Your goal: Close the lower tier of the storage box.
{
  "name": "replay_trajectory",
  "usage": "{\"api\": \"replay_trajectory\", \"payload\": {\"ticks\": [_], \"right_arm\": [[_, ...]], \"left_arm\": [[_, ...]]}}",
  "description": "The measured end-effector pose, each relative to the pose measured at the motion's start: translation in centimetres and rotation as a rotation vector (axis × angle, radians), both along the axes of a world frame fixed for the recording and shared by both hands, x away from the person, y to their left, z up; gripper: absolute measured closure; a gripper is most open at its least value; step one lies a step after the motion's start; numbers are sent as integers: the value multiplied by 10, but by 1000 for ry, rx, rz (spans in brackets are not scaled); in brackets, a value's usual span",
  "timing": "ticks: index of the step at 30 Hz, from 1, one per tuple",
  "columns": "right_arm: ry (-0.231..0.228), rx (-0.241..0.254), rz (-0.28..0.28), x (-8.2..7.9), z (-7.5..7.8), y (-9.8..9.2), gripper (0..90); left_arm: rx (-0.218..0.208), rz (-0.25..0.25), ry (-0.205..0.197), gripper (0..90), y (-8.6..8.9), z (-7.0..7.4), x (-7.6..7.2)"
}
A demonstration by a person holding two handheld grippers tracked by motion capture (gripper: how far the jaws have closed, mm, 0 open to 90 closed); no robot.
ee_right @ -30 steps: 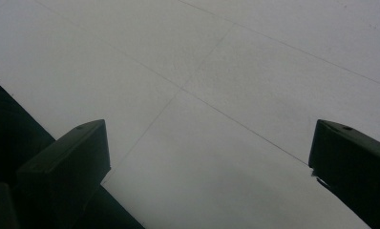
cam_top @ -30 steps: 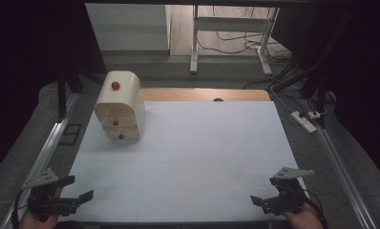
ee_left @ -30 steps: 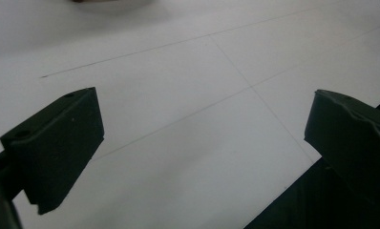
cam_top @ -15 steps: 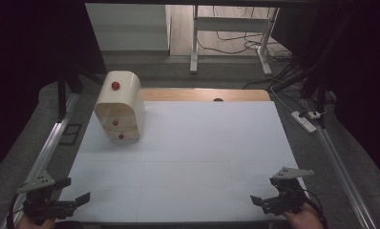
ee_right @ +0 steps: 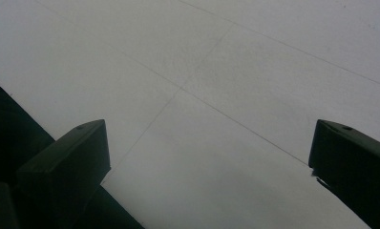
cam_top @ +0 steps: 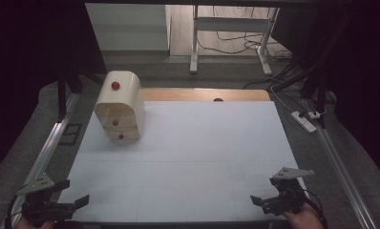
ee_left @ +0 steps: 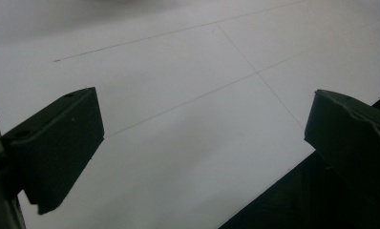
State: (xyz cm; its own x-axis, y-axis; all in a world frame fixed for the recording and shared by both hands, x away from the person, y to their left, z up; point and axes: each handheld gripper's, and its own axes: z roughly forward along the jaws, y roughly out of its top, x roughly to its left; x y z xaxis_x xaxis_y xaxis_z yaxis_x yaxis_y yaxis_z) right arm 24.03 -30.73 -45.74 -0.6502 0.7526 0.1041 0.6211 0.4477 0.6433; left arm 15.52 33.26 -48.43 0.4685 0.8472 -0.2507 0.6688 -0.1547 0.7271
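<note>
A small cream drawer chest (cam_top: 119, 107) with three red knobs stands at the back left of the white table (cam_top: 193, 152). My left gripper (cam_top: 76, 192) hovers at the near-left corner, far from the chest. It is open, and in the left gripper view (ee_left: 202, 143) there is just white surface between its jaws. My right gripper (cam_top: 263, 191) is at the near-right corner, also open. In the right gripper view (ee_right: 207, 157) its jaws stand wide apart over bare white sheet with thin pencil lines.
A wooden strip (cam_top: 202, 94) runs along the table's far edge. Metal rails (cam_top: 49, 152) border both sides. A white power strip (cam_top: 305, 121) lies on the floor at the right. A metal stand (cam_top: 195, 43) and cables are behind the table.
My left gripper has drifted left and down toward the near-left corner of the table. The right gripper and the chest have stayed put.
</note>
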Motion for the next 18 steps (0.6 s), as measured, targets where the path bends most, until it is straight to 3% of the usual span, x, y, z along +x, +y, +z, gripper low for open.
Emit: {"api": "replay_trajectory", "payload": {"ticks": [18], "right_arm": [[-2, -7, -2, 0, 0, 1, 3]], "left_arm": [[41, -19, 34, 0, -4, 0, -5]]}}
